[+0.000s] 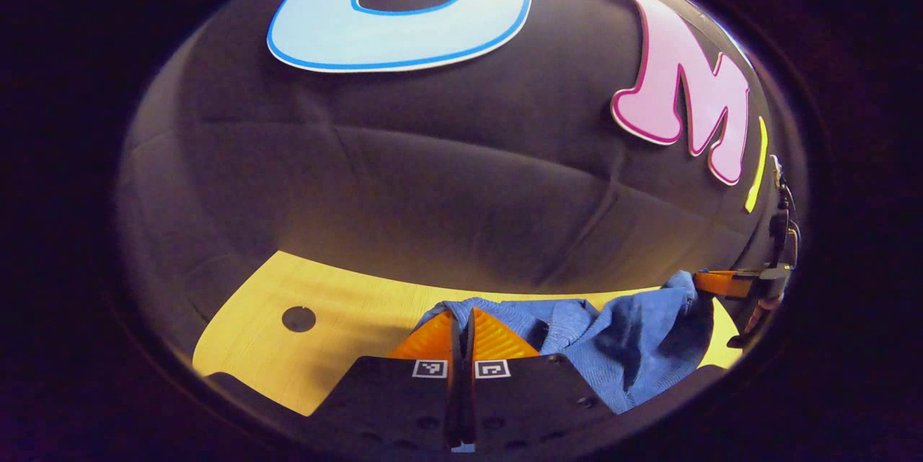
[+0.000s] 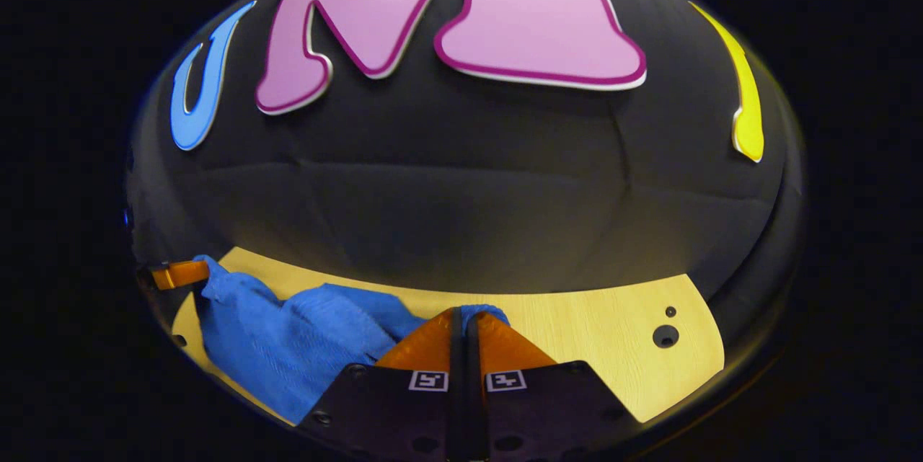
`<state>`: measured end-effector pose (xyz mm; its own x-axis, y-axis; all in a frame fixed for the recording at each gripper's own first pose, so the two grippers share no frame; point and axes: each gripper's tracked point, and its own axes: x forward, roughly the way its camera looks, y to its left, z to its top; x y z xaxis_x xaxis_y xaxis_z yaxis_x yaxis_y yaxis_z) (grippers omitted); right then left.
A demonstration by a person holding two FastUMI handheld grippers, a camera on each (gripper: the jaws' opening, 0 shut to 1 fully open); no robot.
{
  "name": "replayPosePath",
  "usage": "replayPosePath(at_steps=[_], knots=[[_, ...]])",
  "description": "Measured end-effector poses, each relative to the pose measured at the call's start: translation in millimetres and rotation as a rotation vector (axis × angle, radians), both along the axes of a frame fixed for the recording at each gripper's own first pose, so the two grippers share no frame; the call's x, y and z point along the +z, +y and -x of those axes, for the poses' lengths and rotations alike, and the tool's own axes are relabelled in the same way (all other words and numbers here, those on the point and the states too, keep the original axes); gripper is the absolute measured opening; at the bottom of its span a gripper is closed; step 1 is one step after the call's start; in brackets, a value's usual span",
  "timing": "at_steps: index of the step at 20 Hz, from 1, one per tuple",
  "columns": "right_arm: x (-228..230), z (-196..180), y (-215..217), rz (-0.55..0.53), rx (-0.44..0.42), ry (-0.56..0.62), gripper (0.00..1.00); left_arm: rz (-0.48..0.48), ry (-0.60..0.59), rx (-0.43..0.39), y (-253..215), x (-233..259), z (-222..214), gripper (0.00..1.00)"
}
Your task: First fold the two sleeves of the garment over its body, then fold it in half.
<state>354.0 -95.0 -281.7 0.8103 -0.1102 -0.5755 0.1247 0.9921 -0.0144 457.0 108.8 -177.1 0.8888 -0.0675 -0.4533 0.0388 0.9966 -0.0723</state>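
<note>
A blue knit garment (image 1: 620, 343) hangs in a slack span over the yellow wooden table (image 1: 339, 303). In the left gripper view, my left gripper (image 1: 462, 319) is at the bottom, its orange fingers (image 1: 433, 339) pressed together on one edge of the cloth. The right gripper (image 1: 721, 282) shows at the far right, pinching the other end. In the right gripper view, my right gripper (image 2: 465, 321) is shut on an edge of the garment (image 2: 288, 350), which sags away to the left. The left gripper's orange fingers (image 2: 180, 274) hold the cloth at the far left, above the table (image 2: 591, 332).
The tabletop has a round dark hole (image 1: 298, 318) left of my left gripper and two holes (image 2: 665, 336) right of my right gripper. The black cloth wall (image 1: 447, 195) rises right behind the table's far edge.
</note>
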Motion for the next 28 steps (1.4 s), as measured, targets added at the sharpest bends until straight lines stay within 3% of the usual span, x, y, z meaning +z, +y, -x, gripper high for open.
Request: replayPosePath(at_steps=[3, 6, 7, 8, 9, 10, 11, 14, 17, 19, 23, 25, 28], knots=[[-43.0, -1.2, -11.2, 0.011, -0.038, 0.078, 0.05, -0.022, 0.06, -0.039, -10.5, -32.3, -14.0, 0.02], [-53.7, 6.8, -14.9, 0.023, -0.071, 0.116, 0.09, 0.047, 0.022, -0.022, -18.9, -22.4, -16.3, 0.48], [-47.5, 5.9, -12.6, 0.01, -0.075, 0.103, 0.13, 0.066, 0.011, -0.002, -16.1, -17.3, -11.1, 0.53], [-40.0, 4.6, -17.0, 0.031, -0.09, 0.08, 0.17, 0.08, 0.003, 0.014, -18.3, -7.8, -1.8, 0.67], [-25.7, 6.9, -17.7, 0.048, -0.092, 0.047, 0.32, 0.079, -0.015, 0.018, -18.7, 7.1, 8.9, 0.82], [-10.5, 9.4, -18.9, 0.065, -0.087, 0.01, 0.47, 0.062, -0.043, 0.027, -14.9, 16.1, 19.6, 0.85], [5.3, 15.2, -21.9, 0.088, -0.078, -0.023, 0.52, 0.042, -0.076, 0.034, -11.6, 29.4, 32.8, 0.85], [68.3, 46.9, -15.0, 0.152, -0.078, -0.167, 1.0, -0.001, -0.182, 0.031, -14.8, 72.1, 83.7, 0.85], [137.6, 94.9, 7.7, 0.144, -0.065, -0.368, 0.99, 0.015, -0.356, -0.016, -27.3, 123.6, 143.9, 0.84], [155.0, 136.8, 23.8, 0.101, -0.049, -0.391, 0.96, 0.08, -0.427, -0.034, -37.9, 148.6, 185.9, 0.83], [192.6, 235.1, 77.9, 0.078, -0.022, -0.401, 0.96, 0.128, -0.471, -0.085, -48.9, 173.7, 285.6, 0.82], [217.8, 272.7, 91.5, 0.103, -0.018, -0.442, 0.92, 0.1, -0.47, -0.122, -57.7, 170.6, 332.4, 0.81], [241.1, 325.8, 112.8, 0.081, -0.015, -0.45, 0.96, 0.055, -0.461, -0.095, -49.5, 172.9, 391.1, 0.82]])
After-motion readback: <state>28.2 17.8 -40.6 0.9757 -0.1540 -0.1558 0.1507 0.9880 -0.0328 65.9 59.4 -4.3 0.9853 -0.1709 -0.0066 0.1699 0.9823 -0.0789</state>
